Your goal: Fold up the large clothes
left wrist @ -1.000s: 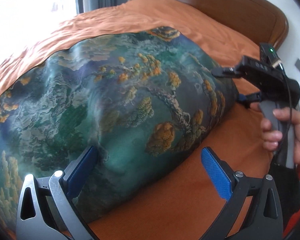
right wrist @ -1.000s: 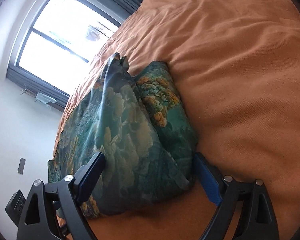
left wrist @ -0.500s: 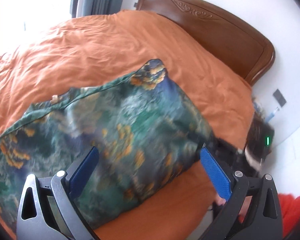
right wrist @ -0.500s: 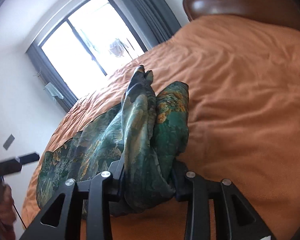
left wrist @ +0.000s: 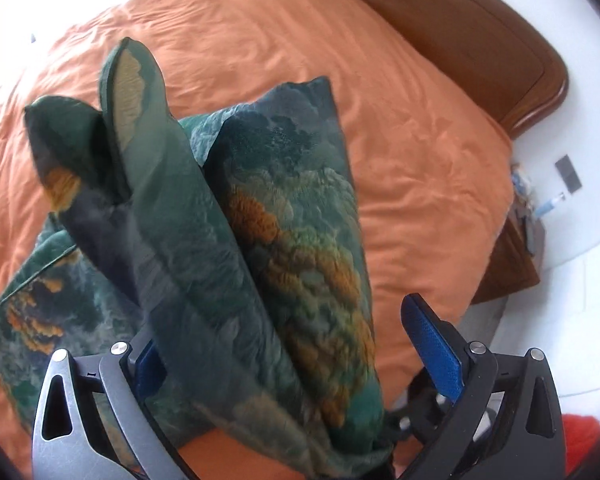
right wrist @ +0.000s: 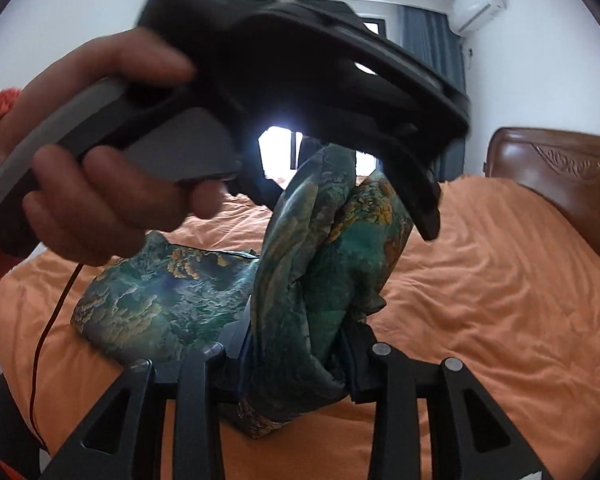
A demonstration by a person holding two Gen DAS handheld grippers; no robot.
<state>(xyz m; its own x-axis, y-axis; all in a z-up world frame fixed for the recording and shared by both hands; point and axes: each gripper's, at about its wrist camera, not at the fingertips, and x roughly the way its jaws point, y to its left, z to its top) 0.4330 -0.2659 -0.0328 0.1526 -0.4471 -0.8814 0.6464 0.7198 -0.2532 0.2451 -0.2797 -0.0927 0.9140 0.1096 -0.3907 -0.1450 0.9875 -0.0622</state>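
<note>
Right gripper (right wrist: 296, 354) pinches the bunched garment (right wrist: 324, 248); left gripper (left wrist: 296, 344) seemingly open.

Garment (right wrist: 324, 256): was lying spread flat on the bed, now lifted into a bunched upright column.
Right gripper (right wrist: 296, 354): was wide apart around the cloth, now clamped on it.
Left gripper (left wrist: 296, 344): now raised, close above the right.

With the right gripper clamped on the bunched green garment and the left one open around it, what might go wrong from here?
1. The right gripper pinches a thick bunch of the green printed garment, so layers may slip out unevenly.
2. The left gripper is open with cloth between its fingers; closing now might catch the wrong fold.
3. The two grippers sit very close, so they could collide over the orange bedspread.
</note>
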